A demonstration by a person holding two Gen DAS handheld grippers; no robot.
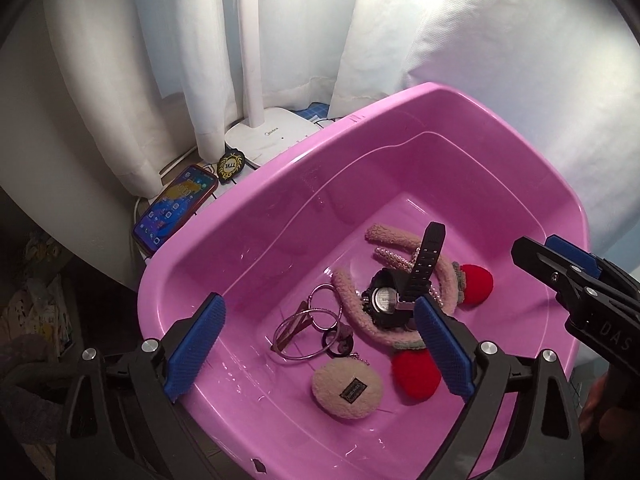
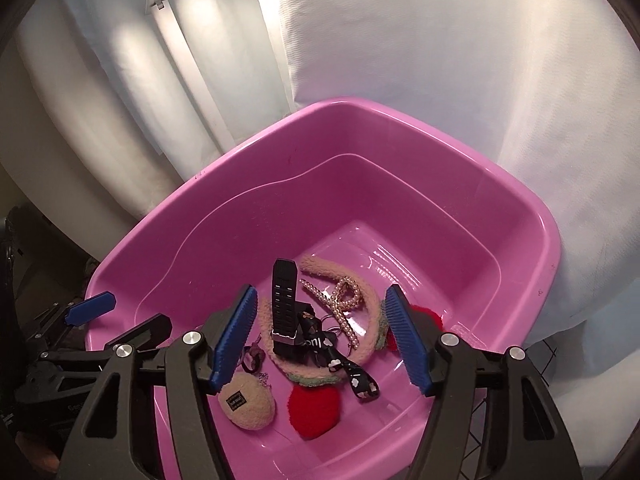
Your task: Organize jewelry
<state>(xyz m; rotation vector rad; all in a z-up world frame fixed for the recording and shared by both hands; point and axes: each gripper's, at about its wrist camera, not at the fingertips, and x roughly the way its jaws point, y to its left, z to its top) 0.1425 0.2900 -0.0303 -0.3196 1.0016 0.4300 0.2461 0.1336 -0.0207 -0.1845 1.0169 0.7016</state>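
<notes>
A pink basin (image 1: 240, 248) holds all the jewelry, heaped on its floor. In the left wrist view a black watch (image 1: 386, 300) lies near the middle, its strap (image 1: 427, 258) standing up and leaning on a fuzzy beige headband (image 1: 360, 316) that curls around it. A string of pearls (image 1: 394, 258) lies across the headband just behind the strap. Two red pompoms (image 1: 416, 374) sit at the headband's ends, one near the camera and one at the far right. Left of the watch, thin metal hoops (image 1: 308, 332) overlap each other and touch a small dark ring (image 1: 338, 346). A round beige plush charm (image 1: 346, 394) with a dark label lies nearest the camera, just beside the near pompom. The left hand-held gripper (image 1: 320, 354) hangs over the near part of the basin, released, its blue pads spread wide with nothing pressed between them. The right hand-held gripper (image 2: 326, 340) also stands released over the heap, gripping nothing; in its own view a black printed ribbon (image 2: 344, 364) lies under it, draped across the headband, though contact with the pads cannot be made out. Outside the basin, at the far left, a phone (image 1: 176, 208) with a lit screen lies beside a white lamp base (image 1: 276, 136), with white curtains (image 1: 180, 60) behind.
</notes>
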